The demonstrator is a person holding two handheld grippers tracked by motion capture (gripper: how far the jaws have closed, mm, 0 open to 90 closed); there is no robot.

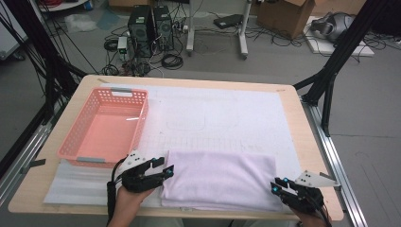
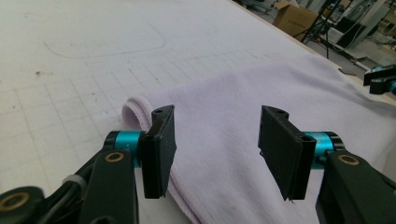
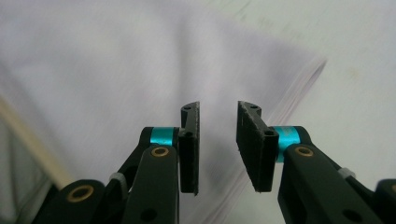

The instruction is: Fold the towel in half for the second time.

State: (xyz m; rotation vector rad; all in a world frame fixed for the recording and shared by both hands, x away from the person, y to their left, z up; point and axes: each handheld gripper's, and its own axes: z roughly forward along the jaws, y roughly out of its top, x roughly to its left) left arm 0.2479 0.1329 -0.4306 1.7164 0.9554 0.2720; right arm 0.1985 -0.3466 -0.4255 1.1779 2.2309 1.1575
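Both grippers are released: the left gripper (image 2: 212, 154) hangs with its jaws parted above the folded lilac towel (image 1: 220, 178), the right gripper (image 1: 283, 185) just off the towel's right end. That towel lies along the table's (image 1: 298, 123) near edge, and a pink basket (image 1: 137, 125) sits toward the far left corner.

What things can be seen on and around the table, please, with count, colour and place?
Folded cloth: one, pale lilac, near edge of the table, between the two grippers.
Basket: one, pink, empty, far left of the table.
Mat: one, white with grid lines, over the tabletop.
Table: one, light wood.
Computer towers: two, black, floor beyond the table.
Cardboard box: one, brown, floor at far right.
Left gripper: black, jaws open at the cloth's left edge.
Right gripper: black, jaws open at the cloth's right corner.
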